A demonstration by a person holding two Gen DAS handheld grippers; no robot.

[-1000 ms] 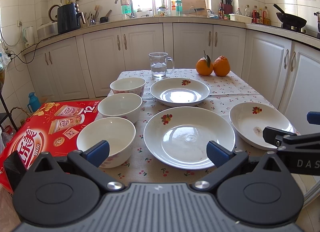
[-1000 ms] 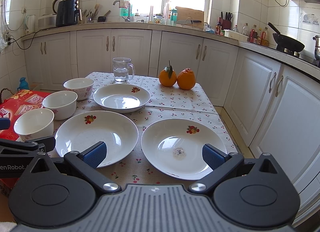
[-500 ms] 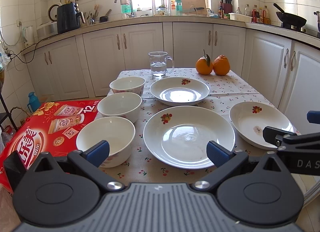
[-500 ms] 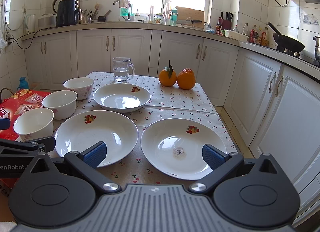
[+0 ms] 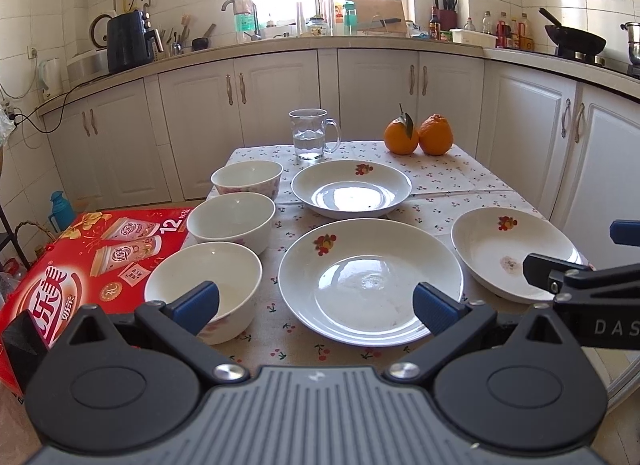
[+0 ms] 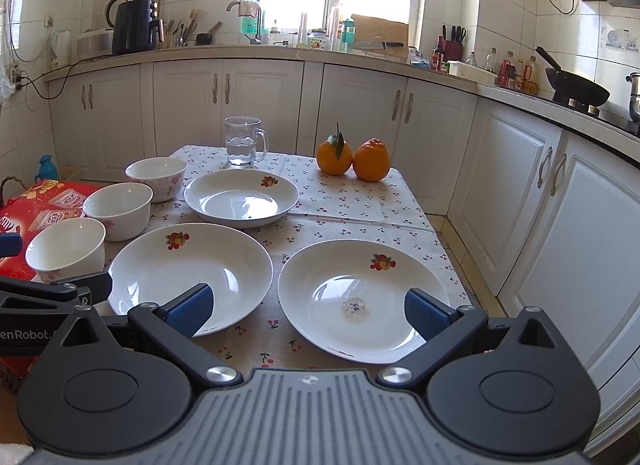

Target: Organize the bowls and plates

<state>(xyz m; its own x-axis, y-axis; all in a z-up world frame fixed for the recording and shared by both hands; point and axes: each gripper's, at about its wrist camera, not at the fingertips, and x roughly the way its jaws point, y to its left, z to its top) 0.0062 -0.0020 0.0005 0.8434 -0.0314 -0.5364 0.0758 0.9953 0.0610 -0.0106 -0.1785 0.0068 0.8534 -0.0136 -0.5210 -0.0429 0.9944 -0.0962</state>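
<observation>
Nothing moved; left tongs [image 5: 316, 301], right tongs [image 6: 308, 311] apart, empty, at table edge [image 6: 444, 253].

Both wrist views face table [image 5: 460, 185] from near edge, overlapping.

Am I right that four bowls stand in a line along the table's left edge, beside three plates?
Not quite: the left wrist view shows three bowls, the near bowl, middle bowl and far bowl. The three plates are correct.
</observation>
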